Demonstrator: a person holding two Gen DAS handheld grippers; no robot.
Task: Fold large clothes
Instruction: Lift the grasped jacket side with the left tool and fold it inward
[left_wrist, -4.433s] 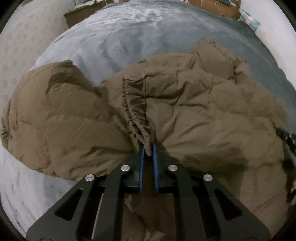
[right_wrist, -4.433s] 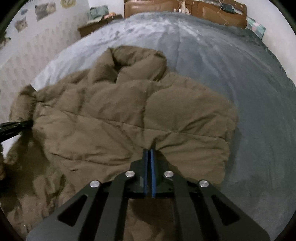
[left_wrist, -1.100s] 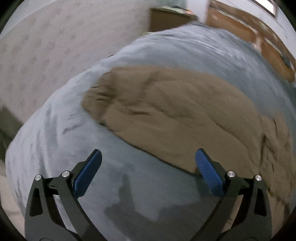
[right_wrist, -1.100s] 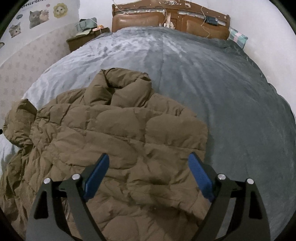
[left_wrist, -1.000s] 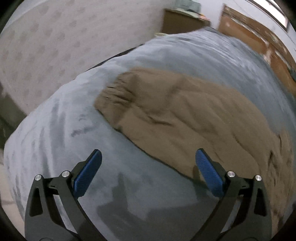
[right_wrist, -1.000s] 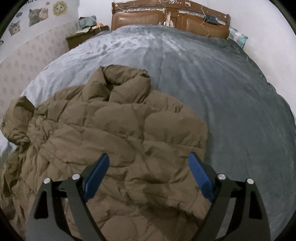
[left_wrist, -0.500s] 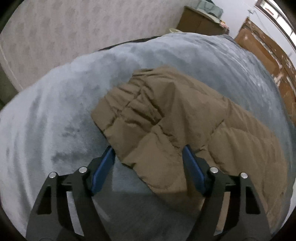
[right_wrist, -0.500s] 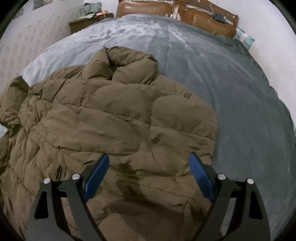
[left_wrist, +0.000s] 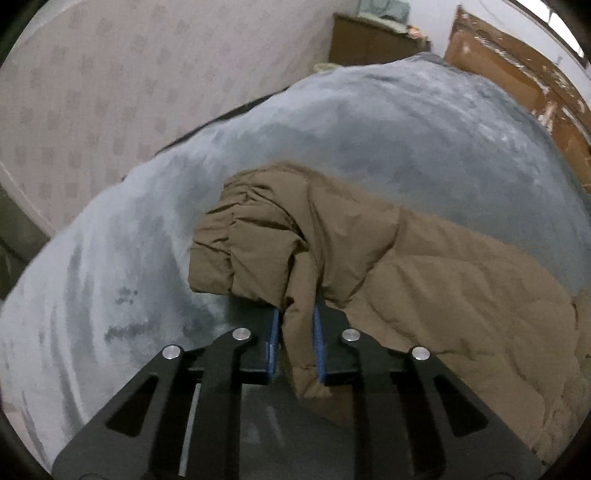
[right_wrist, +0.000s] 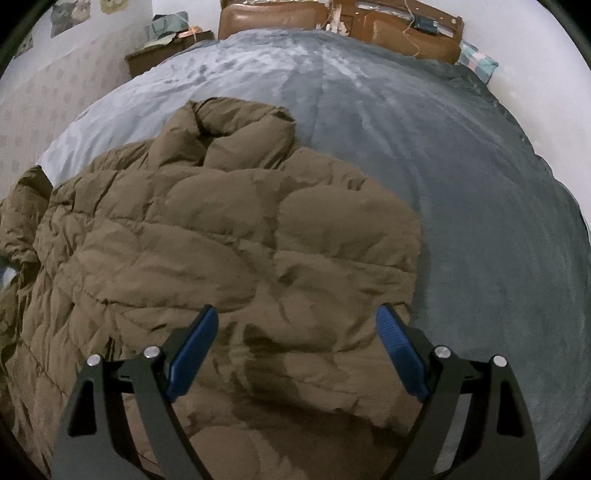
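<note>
Left gripper (left_wrist: 295, 341) has just been closing and now pinches a bunched fold of the brown puffer jacket (left_wrist: 424, 280) at the sleeve end (left_wrist: 243, 251), fabric squeezed between both blue pads (left_wrist: 318, 343). Right gripper (right_wrist: 297, 352) hangs over the jacket body with jaws wide apart, nothing between them, not touching the cloth as far as I can tell. Jacket lies spread on the grey-blue bedspread (right_wrist: 461, 184), collar (right_wrist: 229, 136) bunched toward the headboard (right_wrist: 332, 18), sleeve out near the bed's left edge by the wall (left_wrist: 110, 92). Risks, as I judge them: the pinch is on slick, puffy shell, only a thin ridge, so it could slip out once the sleeve is lifted or swung across. Grip may have caught one layer only, so the sleeve would twist or trail instead of folding flat. With the right hand not pinning the body, pulling the sleeve could drag the whole jacket sideways. Trapped air may spring the fold back open.
</note>
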